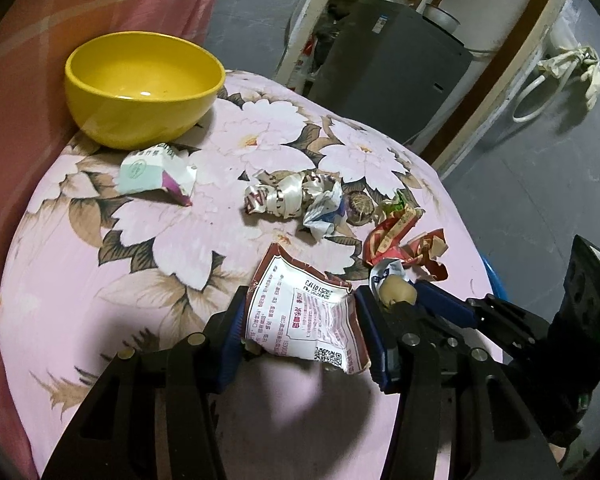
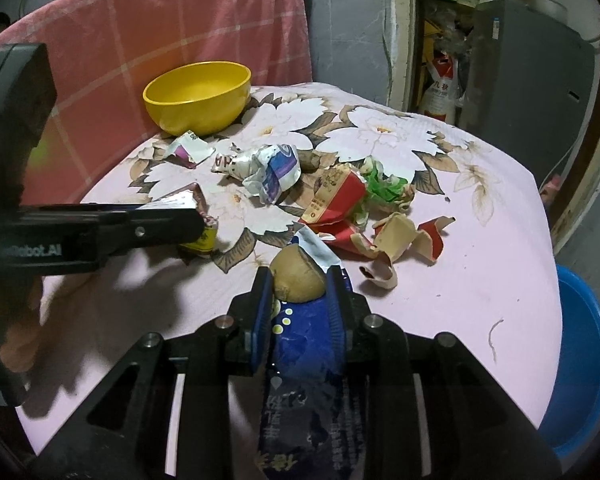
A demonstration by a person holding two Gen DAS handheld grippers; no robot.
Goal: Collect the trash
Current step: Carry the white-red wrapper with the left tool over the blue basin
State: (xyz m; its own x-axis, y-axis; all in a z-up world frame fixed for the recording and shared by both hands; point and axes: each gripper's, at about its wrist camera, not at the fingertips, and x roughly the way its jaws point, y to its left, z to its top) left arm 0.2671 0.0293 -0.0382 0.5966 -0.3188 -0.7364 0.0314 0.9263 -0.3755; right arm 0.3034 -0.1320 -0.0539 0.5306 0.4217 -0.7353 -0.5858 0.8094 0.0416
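A: Trash is lying scattered over the counter (image 1: 80, 280), which is wearing a pink cloth with big pale flowers. What is the left hand-held gripper (image 1: 300, 320) doing?

B: It is clenching a flat white packet with a dark red border (image 1: 304, 316). Both blue pads are pressing on the packet's edges, and the packet is buckling a little between them.

A: And the right hand-held gripper (image 2: 300, 292)?

B: It is gripping a brownish half-round lump (image 2: 298, 280) between its blue pads. A blue wrapper with white print (image 2: 308, 360) is sitting under the lump and running back between the fingers. In the left wrist view this gripper is showing just beside the left one, to its right.

A: What is waiting farther out on the cloth?

B: A yellow bowl (image 1: 144, 88) is standing at the far edge, empty as far as I can tell. A crumpled white and mint carton (image 1: 156, 174) is lying just in front of it. Toward the middle, a wad of shiny white wrappers (image 1: 292, 200) is sitting near a torn red and cream packet (image 2: 340, 204), and a green scrap (image 2: 380, 184) is lying close behind that packet.

A: Anything off the counter?

B: A blue basin (image 2: 580, 368) is sitting low at the right, past the counter's edge, and a pink checked cloth (image 2: 140, 40) is hanging behind the bowl.
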